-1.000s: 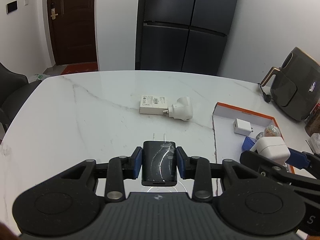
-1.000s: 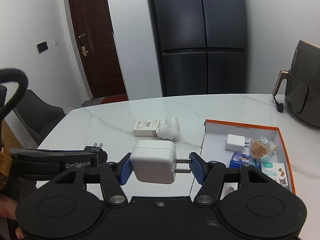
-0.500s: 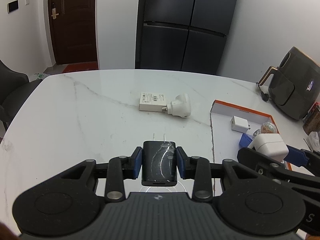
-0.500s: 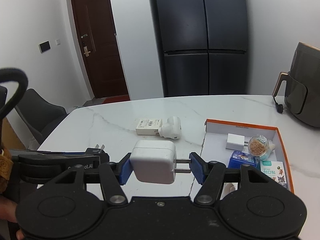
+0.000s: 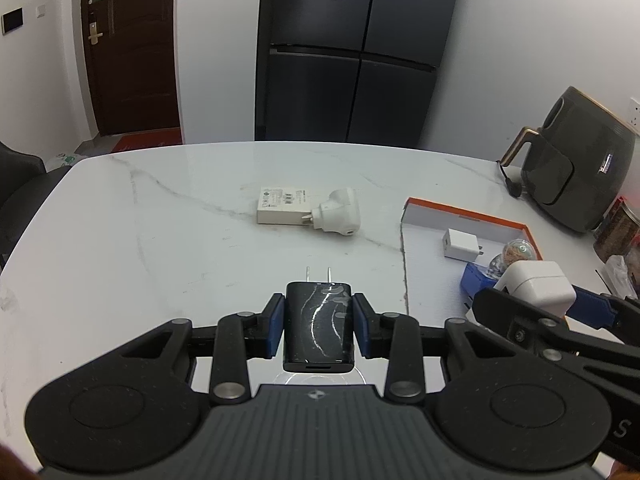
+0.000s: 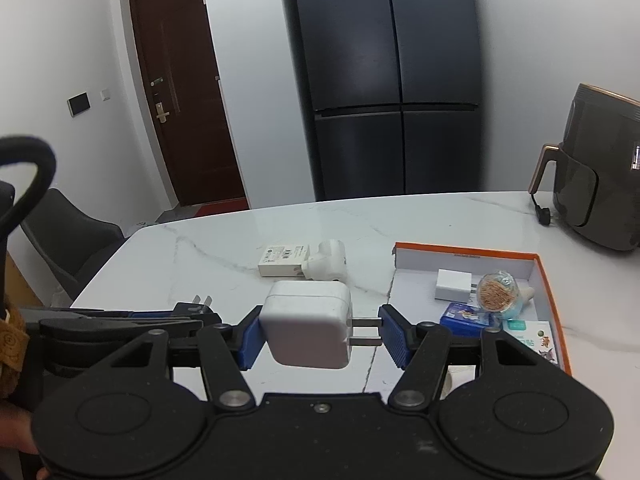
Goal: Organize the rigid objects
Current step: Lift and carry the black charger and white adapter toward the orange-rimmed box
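Left wrist view: the left gripper (image 5: 318, 324) has its blue-padded jaws clenched on a glossy black charger (image 5: 318, 327), a rounded block held above the white marble counter (image 5: 160, 248), its long axis in line with the gripper and its two metal prongs pointing away toward the far edge. The right gripper (image 6: 320, 332) holds a white charger (image 6: 307, 328), a rounded square block, crosswise: one pad presses its smooth left face, the other meets the tips of its prongs, which point to the right. It hangs above the counter just left of an orange-rimmed white tray (image 6: 554, 280). In the tray lie a small white plug (image 6: 454, 284), a clear round jar of toothpicks (image 6: 497, 288), a blue packet (image 6: 466, 317) and a card printed with cartoon figures (image 6: 532, 340). Near the counter's middle a flat white box (image 5: 282, 211) with a printed label too small to read touches a white adapter (image 5: 336, 218). A dark air fryer (image 5: 576, 168) stands at the far right.
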{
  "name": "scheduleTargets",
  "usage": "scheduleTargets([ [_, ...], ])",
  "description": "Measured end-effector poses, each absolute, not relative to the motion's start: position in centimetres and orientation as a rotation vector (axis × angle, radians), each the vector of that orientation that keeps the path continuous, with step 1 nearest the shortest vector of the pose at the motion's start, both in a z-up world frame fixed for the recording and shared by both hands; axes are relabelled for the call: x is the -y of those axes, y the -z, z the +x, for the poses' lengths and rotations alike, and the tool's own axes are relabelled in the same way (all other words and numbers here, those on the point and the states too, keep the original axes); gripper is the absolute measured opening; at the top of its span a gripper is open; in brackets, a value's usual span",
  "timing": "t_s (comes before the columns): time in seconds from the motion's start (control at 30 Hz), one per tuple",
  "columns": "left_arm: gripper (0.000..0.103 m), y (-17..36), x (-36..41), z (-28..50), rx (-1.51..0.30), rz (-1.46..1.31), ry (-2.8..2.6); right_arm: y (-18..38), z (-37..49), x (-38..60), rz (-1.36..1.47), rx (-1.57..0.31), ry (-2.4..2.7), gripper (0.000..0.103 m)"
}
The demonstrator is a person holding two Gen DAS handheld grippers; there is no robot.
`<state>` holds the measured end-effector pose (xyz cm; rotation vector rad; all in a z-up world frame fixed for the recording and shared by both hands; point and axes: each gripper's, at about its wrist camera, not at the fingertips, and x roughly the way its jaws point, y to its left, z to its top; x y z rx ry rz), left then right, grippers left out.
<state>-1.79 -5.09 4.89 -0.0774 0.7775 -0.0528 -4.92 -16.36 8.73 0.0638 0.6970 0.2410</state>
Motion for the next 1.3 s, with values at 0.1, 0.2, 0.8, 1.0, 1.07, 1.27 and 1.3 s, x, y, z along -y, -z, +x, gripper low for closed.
scheduleTargets([
  [0.1,0.036,-5.0,5.5,-1.8,-0.775,-0.075,0.065,-8.8,-5.0,16.9,0.066,-0.694,-0.227,0.073],
  [0.2,0.036,-5.0,6.2,-1.8,-0.775,-0.069,0.077,-8.8,-5.1,17.5,0.071,-0.693,-0.215,0.073],
  [0.8,0.036,-4.7,9.9,-1.7,-0.784,-0.042,0.139,-9.0,-5.8,21.2,0.092,-0.687,-0.146,0.073],
  [1.0,0.036,-4.4,11.0,-1.6,-0.789,-0.032,0.154,-8.8,-5.8,22.1,0.097,-0.691,-0.132,0.073],
  [1.07,0.036,-4.3,11.2,-1.5,-0.793,-0.031,0.159,-8.7,-5.8,22.4,0.099,-0.692,-0.127,0.073],
  [1.27,0.036,-4.2,12.1,-1.6,-0.797,-0.023,0.174,-8.6,-6.1,23.2,0.1,-0.695,-0.113,0.073],
  [1.3,0.036,-4.2,12.3,-1.6,-0.799,-0.022,0.179,-8.6,-6.1,23.3,0.101,-0.695,-0.109,0.073],
])
